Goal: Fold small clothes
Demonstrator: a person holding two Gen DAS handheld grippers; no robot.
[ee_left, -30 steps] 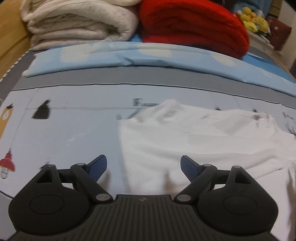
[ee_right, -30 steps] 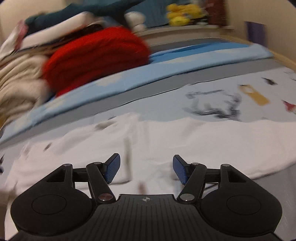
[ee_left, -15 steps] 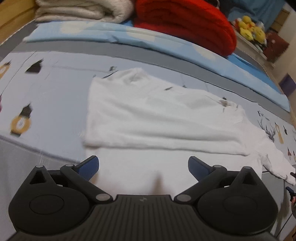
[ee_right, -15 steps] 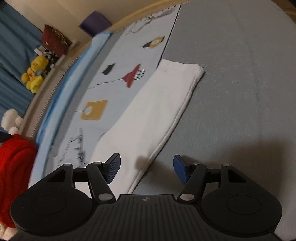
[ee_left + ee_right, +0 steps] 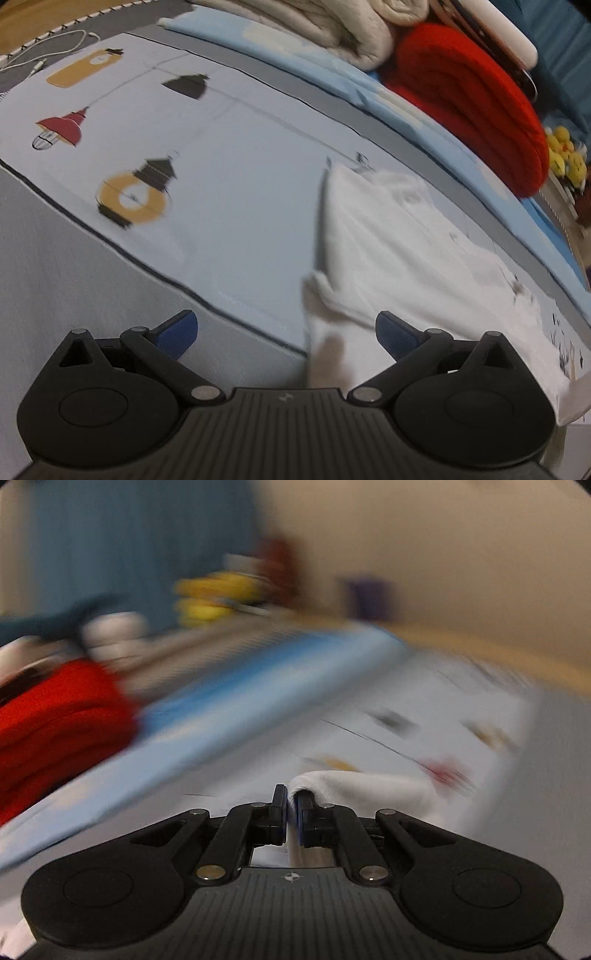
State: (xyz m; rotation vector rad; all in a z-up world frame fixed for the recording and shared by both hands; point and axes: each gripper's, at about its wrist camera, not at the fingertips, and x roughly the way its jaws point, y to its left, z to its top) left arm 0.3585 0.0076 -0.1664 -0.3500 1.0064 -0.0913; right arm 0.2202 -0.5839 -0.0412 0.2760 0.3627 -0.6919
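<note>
Whereas half a second earlier the right gripper (image 5: pixel 291 812) stood spread over a flat sleeve on grey bedding, its fingers are now pressed together, pinching a fold of the white garment (image 5: pixel 354 786) that rises at 12 o'clock from the tips. In the left wrist view the white garment (image 5: pixel 406 251) has shifted from the centre to 3 o'clock. The left gripper (image 5: pixel 286 330) stays fully spread, with the garment's near corner lying between its two blue fingers (image 5: pixel 177 330), untouched.

Motion blur obscures most of the right wrist view; the printed motifs on the bed sheet (image 5: pixel 229 206) are smeared there. The garment's right edge is cut off behind the left gripper body.

Count: one white garment, two grippers, one red blanket (image 5: pixel 465 99), one cream blanket (image 5: pixel 332 29).
</note>
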